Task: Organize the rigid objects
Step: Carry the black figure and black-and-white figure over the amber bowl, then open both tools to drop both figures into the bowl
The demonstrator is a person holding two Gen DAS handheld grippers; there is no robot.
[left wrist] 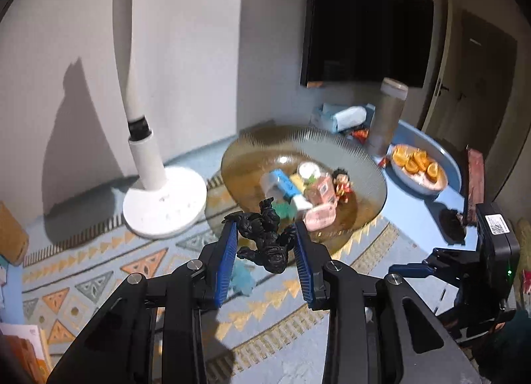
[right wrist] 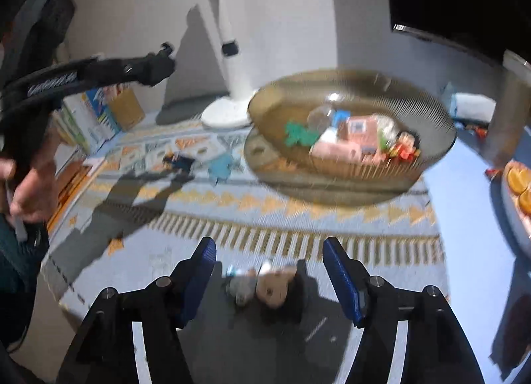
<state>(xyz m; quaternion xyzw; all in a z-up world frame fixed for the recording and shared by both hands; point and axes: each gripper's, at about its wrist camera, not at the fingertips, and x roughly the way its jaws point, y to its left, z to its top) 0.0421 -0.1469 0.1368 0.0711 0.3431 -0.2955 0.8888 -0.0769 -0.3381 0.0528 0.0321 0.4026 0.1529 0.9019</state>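
Here the small black plastic action figure [left wrist: 265, 238] hangs pinched between the blue pads of the left tool [left wrist: 265, 244], lifted just short of the ribbed amber glass bowl [left wrist: 361, 165] that holds a pink carton [left wrist: 323, 190] and other small toys. A dark-haired doll figure [right wrist: 275, 291] lies on the patterned tabletop [right wrist: 298, 214] between the spread fingers of the right tool [right wrist: 269, 251], untouched. A white lamp base [left wrist: 164, 201] stands left of the bowl.
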